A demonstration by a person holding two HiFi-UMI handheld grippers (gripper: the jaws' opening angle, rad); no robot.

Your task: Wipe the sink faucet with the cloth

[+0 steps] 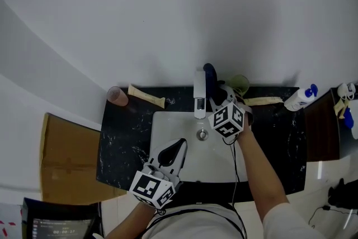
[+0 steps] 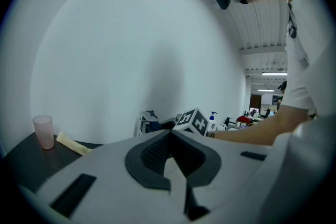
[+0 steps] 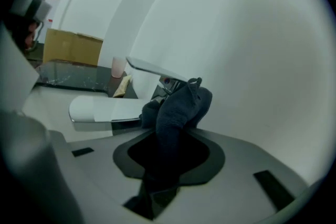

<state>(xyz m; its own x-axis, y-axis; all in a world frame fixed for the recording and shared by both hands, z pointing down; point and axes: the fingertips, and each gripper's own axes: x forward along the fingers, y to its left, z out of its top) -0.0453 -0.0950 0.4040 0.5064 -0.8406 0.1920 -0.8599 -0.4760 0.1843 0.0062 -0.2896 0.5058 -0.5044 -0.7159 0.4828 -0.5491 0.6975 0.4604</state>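
At the back of the sink (image 1: 168,140), the right hand-held gripper (image 3: 176,113) is clamped on the dark cloth (image 3: 182,105), which seems to touch the faucet (image 3: 105,108) under its lever. Wiping appears under way; next, the cloth should be dragged along the spout. The left hand-held gripper (image 1: 174,148) hovers over the basin, jaws together and empty.

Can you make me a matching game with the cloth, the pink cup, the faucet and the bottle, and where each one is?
1 cloth
2 pink cup
3 faucet
4 bottle

A back left corner of the counter
B right end of the counter
C in the right hand-held gripper
D behind the basin, in the middle

Pairs: 1-C, 2-A, 3-D, 4-B
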